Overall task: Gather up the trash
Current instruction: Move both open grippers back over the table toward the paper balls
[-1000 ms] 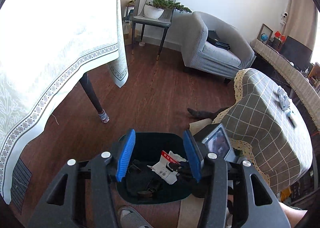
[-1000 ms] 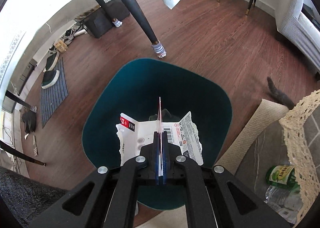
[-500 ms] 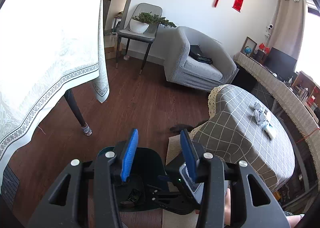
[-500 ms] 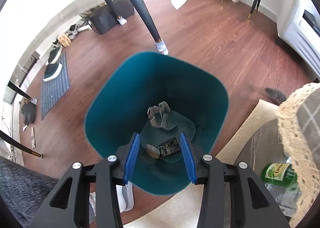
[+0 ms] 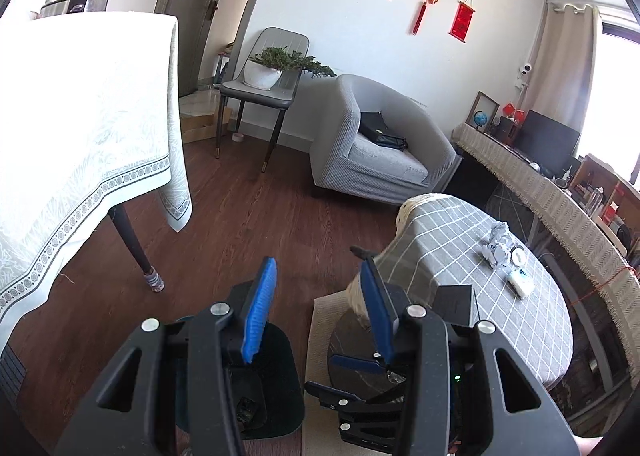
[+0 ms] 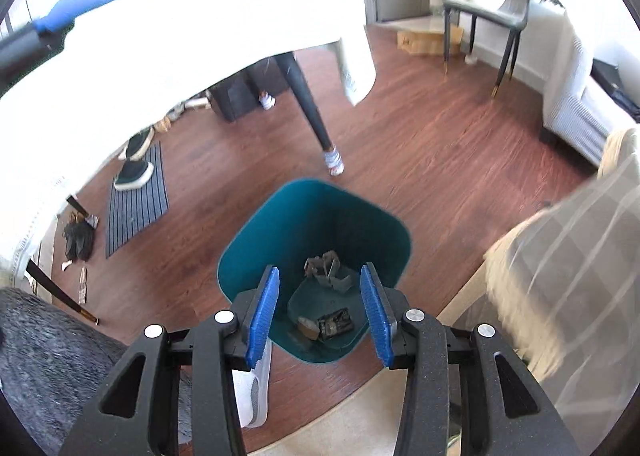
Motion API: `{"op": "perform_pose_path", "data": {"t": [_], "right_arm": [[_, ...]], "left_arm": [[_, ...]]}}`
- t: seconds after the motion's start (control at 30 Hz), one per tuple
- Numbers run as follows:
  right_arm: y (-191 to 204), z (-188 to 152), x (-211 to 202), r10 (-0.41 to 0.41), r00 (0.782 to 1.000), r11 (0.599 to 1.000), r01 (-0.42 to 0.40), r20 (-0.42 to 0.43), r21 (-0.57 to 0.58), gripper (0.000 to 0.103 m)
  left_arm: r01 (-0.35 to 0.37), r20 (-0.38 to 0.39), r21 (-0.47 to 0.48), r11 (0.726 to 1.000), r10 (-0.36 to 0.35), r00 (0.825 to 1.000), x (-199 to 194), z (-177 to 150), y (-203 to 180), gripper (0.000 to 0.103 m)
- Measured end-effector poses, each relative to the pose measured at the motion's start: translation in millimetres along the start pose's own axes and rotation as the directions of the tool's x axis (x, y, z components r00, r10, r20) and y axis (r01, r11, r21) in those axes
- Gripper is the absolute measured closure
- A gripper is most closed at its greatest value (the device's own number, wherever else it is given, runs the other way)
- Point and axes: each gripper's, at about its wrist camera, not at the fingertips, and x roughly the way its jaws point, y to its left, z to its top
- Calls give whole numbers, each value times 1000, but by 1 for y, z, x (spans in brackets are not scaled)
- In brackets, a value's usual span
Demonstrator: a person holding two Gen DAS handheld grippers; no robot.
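Looking down along my right gripper (image 6: 323,312), I see its blue pads spread apart with nothing between them; its jaws have just been opening. Directly below and ahead of the fingertips stands the teal bin (image 6: 256,240) on the wooden floor (image 6: 440,159). Crumpled grey scraps (image 6: 328,271) lie at its bottom, and nearer to me, under the gap between the pads, sit a dark flat packet (image 6: 335,323) and a brownish piece beside it. To the lower left of that gripper a white slipper (image 6: 254,392) shows on the floor.

My left gripper (image 5: 316,310) is also parted and holds nothing; its jaws have just been closing a little. It points more level, out across the room. Below its left finger I see the dark mouth of the bin (image 5: 280,376), and below its right finger the right gripper's body. Ahead and to the right of it is the checked tabletop (image 5: 460,256), carrying crumpled paper (image 5: 498,246) and a small white object just beside that. Off to the left hangs a white tablecloth (image 5: 80,127); straight ahead, well apart, stands a grey armchair (image 5: 380,151).
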Motion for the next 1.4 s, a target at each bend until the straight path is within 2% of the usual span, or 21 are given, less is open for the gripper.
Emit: {"op": "perform_pose_path", "data": {"t": [0.1, 0.17, 0.23, 0.37, 0.53, 0.67, 1.07, 1.4], "right_arm": [[-8, 4, -27, -13, 999, 1000, 12, 51, 12, 60], [-15, 5, -49, -53, 994, 999, 53, 93, 7, 60], [-22, 4, -77, -85, 985, 996, 85, 150, 4, 60], [-47, -4, -116, -101, 971, 994, 90, 215, 63, 60], [-65, -13, -135, -124, 964, 990, 105, 234, 90, 60], [-81, -19, -157, -175, 952, 982, 151, 251, 112, 60], [-176, -72, -210, -318, 923, 938, 273, 215, 215, 60], [-234, -96, -247, -396, 897, 898, 334, 195, 288, 57]], "left_arm": [[8, 21, 27, 1000, -8, 1000, -1, 1, -13, 51], [22, 33, 33, 999, -23, 999, 0, 1, -22, 48], [33, 38, 40, 999, -35, 999, 2, 0, -29, 48], [46, 28, 54, 997, -48, 998, 10, -1, -43, 47], [53, 1, 80, 995, -53, 999, 23, -6, -60, 46], [85, -6, 81, 993, -85, 996, 35, -2, -78, 42], [178, -57, 170, 969, -171, 984, 80, -9, -171, 36], [250, -156, 246, 937, -216, 964, 128, -27, -245, 25]]}}
